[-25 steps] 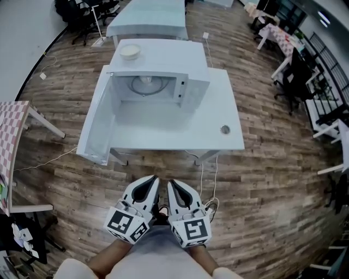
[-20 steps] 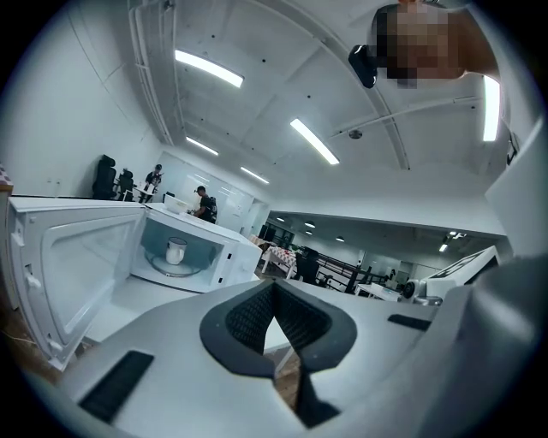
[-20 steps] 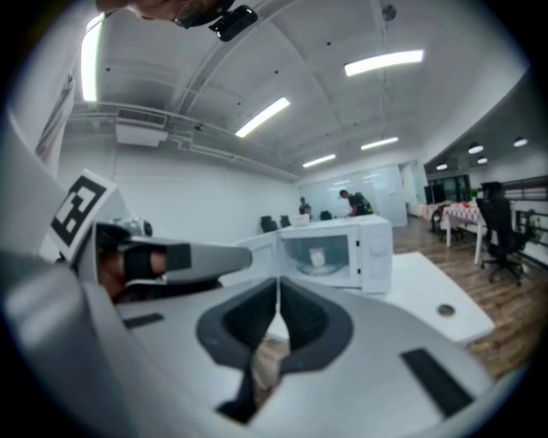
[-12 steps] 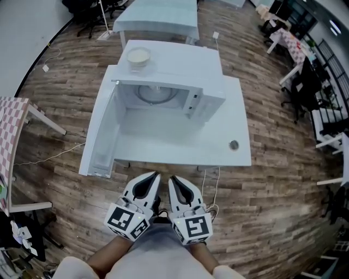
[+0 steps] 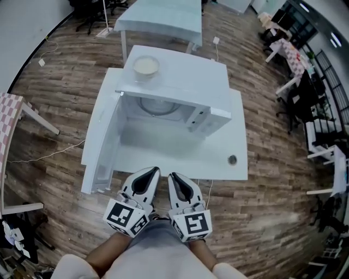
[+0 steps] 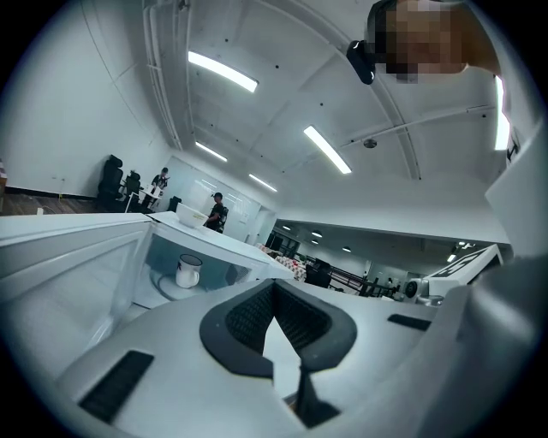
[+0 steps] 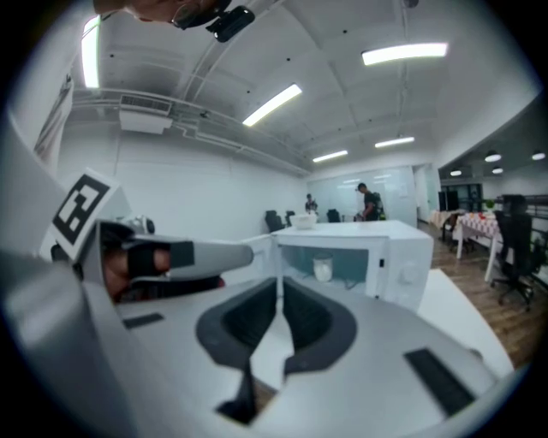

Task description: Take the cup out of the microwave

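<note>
While both tools hang side by side at the six o'clock edge of the head view, short of the white table [image 5: 180, 159], neither one holds anything: the left gripper [image 5: 154, 170] has its dark pads pressed together at the tips, and the right gripper [image 5: 172, 175] is likewise pressed closed, with only bare tabletop showing through the gap behind the tips. Both point toward twelve o'clock, at the microwave [image 5: 182, 82] standing on the table. Its door [image 5: 102, 143] is swung wide open to the nine o'clock side, reaching past the table's near-left corner. The cup [image 6: 188, 271], white with a dark rim, stands upright on the round turntable [image 5: 158, 106] inside the oven's chamber, well apart from both tools. On the microwave's top, toward its eleven o'clock corner, sits a shallow pale bowl [image 5: 146, 66]. A small round thing [image 5: 233, 159], too small to identify, lies on the table at about two o'clock from the right gripper. Beyond the microwave, at twelve o'clock, stands a second pale table [image 5: 161, 13] on the wood-plank floor [image 5: 262, 207].
</note>
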